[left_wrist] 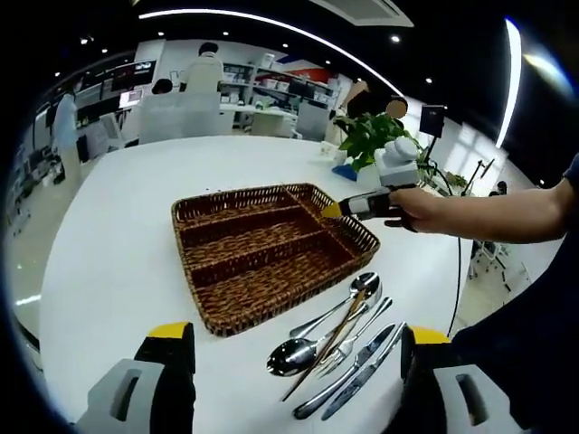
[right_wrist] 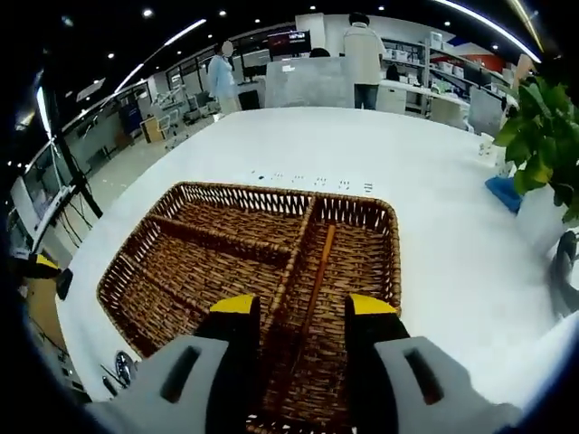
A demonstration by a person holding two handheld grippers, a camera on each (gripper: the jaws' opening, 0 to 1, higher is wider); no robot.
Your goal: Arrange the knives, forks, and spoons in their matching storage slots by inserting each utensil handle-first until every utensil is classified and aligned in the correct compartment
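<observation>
A brown wicker tray (left_wrist: 213, 213) with three long slots and one end compartment lies on the white table. Beside its near corner is a pile of spoons (left_wrist: 298, 354), forks (left_wrist: 357, 336), knives (left_wrist: 357, 380) and one brown chopstick (left_wrist: 333, 342). My left gripper (left_wrist: 294, 353) hangs open just before this pile, holding nothing. My right gripper (left_wrist: 348, 208), held by a hand, hovers over the tray's end compartment. In the right gripper view its jaws (right_wrist: 303, 316) stand apart and open above a second brown chopstick (right_wrist: 318, 271) lying in that compartment of the tray (right_wrist: 226, 190).
A potted green plant (left_wrist: 371, 136) and a blue item (right_wrist: 507, 192) stand past the tray's far end. The table's edge (left_wrist: 54, 298) curves close on the left. People stand at desks in the background. A spoon bowl (right_wrist: 120, 366) peeks by the tray's corner.
</observation>
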